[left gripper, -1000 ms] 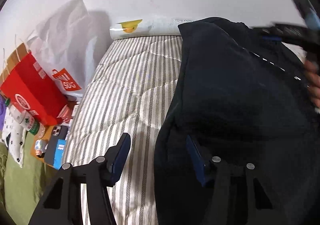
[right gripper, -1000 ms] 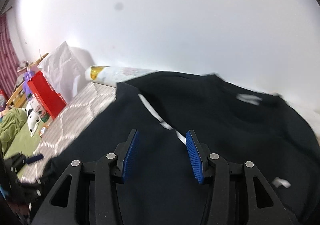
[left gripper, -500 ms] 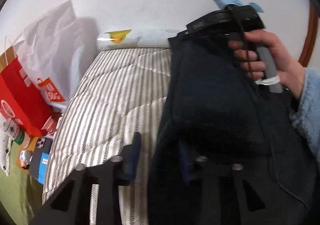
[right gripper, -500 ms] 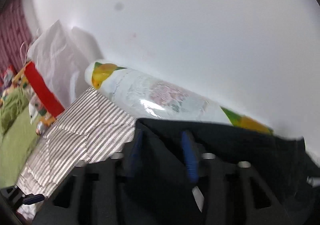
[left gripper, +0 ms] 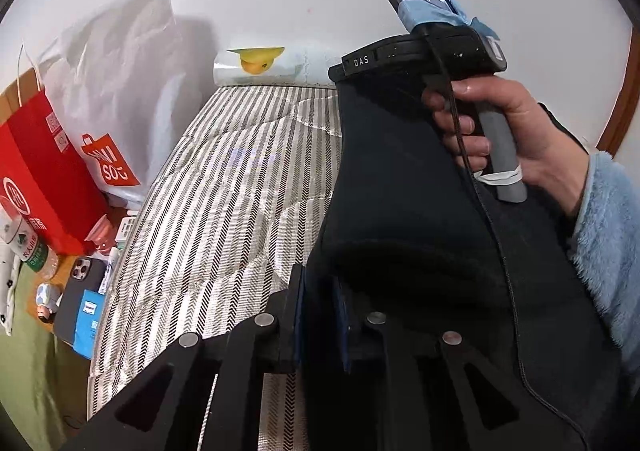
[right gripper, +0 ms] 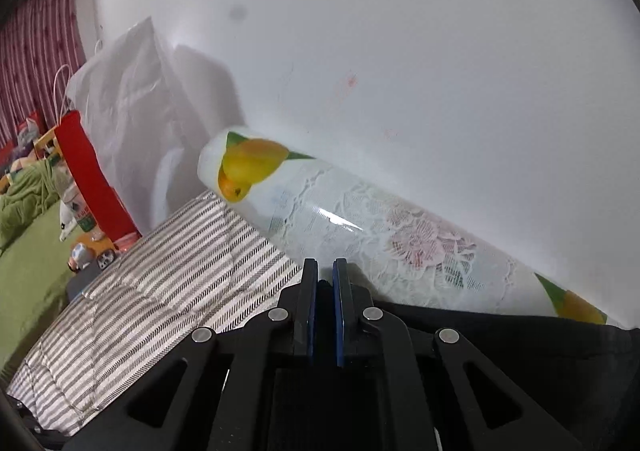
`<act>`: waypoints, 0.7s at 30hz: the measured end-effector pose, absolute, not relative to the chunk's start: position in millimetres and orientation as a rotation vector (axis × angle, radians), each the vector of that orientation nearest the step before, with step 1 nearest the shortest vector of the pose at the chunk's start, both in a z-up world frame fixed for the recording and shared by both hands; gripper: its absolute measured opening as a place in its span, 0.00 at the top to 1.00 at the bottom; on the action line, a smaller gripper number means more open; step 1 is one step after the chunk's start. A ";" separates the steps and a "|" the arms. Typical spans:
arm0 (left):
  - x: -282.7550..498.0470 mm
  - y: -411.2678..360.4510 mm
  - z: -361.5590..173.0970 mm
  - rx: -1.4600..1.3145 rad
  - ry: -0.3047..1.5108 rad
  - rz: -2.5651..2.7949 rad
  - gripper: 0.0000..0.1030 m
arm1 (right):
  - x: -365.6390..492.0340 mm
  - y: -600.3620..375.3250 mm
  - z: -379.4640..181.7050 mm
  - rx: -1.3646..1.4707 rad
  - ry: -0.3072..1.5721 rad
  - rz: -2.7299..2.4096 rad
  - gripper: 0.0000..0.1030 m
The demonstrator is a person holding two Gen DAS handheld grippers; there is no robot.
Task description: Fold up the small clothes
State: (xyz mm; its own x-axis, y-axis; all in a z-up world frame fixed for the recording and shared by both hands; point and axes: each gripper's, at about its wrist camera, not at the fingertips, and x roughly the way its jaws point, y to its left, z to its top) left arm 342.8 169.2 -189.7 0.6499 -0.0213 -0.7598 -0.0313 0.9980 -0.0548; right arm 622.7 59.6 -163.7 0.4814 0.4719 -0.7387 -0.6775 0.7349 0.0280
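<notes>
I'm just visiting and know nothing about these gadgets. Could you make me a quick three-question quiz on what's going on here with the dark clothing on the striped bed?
1. True or false: both the left gripper and the right gripper are shut on the dark garment.
2. What lies against the wall at the head of the striped mattress? A) a laptop B) a plastic-wrapped roll printed with fruit C) a lamp
3. Fill in: the red paper bag stands to the ___ of the mattress in the left wrist view.

Key: 1 true; 2 B; 3 left.
</notes>
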 end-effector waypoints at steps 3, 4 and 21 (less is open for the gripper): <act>340.6 171.3 -189.2 -0.063 0.866 0.028 0.67 | 623.6 56.0 -161.9 -0.289 0.840 0.721 0.86; 339.6 172.5 -188.4 -0.055 0.864 0.048 0.62 | 622.7 51.1 -157.7 -0.282 0.853 0.714 0.83; 285.4 141.4 -127.0 -0.115 0.766 -0.039 0.30 | 450.8 -241.5 -53.6 -0.186 0.798 0.281 0.38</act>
State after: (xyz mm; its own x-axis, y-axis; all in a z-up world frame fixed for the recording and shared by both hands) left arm 285.4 141.4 -127.0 0.7202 -0.0770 -0.6895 -0.0064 0.9930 -0.1176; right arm 450.8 -241.5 -53.6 0.6636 0.1775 -0.7267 -0.3169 0.9467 -0.0583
